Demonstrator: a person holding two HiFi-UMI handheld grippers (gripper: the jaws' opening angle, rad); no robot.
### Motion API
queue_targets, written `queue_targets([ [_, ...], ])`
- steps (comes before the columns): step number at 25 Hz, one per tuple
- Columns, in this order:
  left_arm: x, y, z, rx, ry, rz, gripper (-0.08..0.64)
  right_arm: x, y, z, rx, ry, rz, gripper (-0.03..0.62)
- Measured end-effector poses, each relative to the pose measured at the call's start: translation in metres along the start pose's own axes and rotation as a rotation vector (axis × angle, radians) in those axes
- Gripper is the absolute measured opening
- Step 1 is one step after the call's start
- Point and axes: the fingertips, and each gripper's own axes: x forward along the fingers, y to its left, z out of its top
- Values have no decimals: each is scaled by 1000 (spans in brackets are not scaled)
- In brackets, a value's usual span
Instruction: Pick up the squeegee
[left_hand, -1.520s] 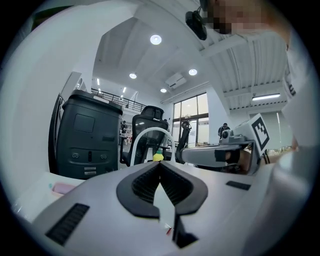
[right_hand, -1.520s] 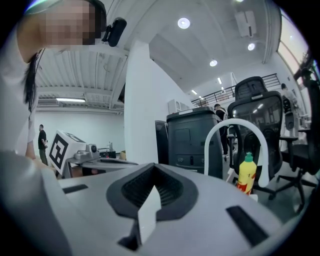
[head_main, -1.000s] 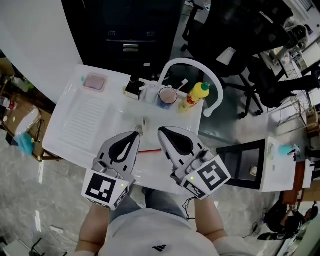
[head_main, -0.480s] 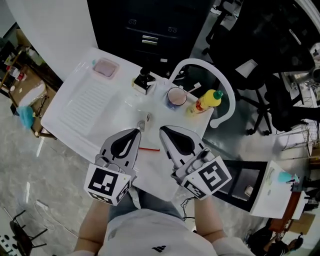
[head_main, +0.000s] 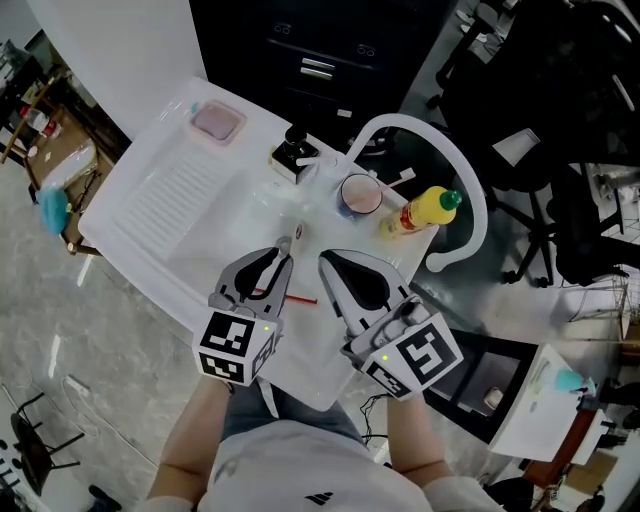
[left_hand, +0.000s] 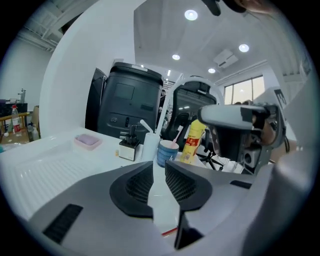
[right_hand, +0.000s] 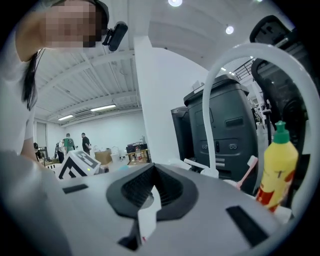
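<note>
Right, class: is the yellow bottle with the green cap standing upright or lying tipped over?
Upright. In both gripper views the yellow bottle stands vertical, with its green cap at the top.

Sink top (head_main: 160, 200) is all white, with a pink soap dish (head_main: 218, 122), blue cup (head_main: 360, 195), yellow bottle (head_main: 425, 211) with green cap and red label, and a thin red strip (head_main: 303, 299).

A white table (head_main: 170, 200) is seen, ribbed toward its left; along the far edge are set a pink dish (head_main: 218, 122), a black box (head_main: 290, 158), a cup (head_main: 360, 194) and a yellow bottle (head_main: 425, 212); a red strip (head_main: 303, 298) is laid nearer the front.
</note>
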Motion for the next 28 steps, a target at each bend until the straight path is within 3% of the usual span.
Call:
queue_targets([
  [11,60,10,-68,-12,202,52,106,-1,-19,-12,40,-5,7,9],
  [21,88,22,-107,-19,305,103,111,-1,-34,-27,65,9,7,9],
  [28,108,25,-139,-4,400,98,120,-3,-43,-35,83,17,-4,9],
])
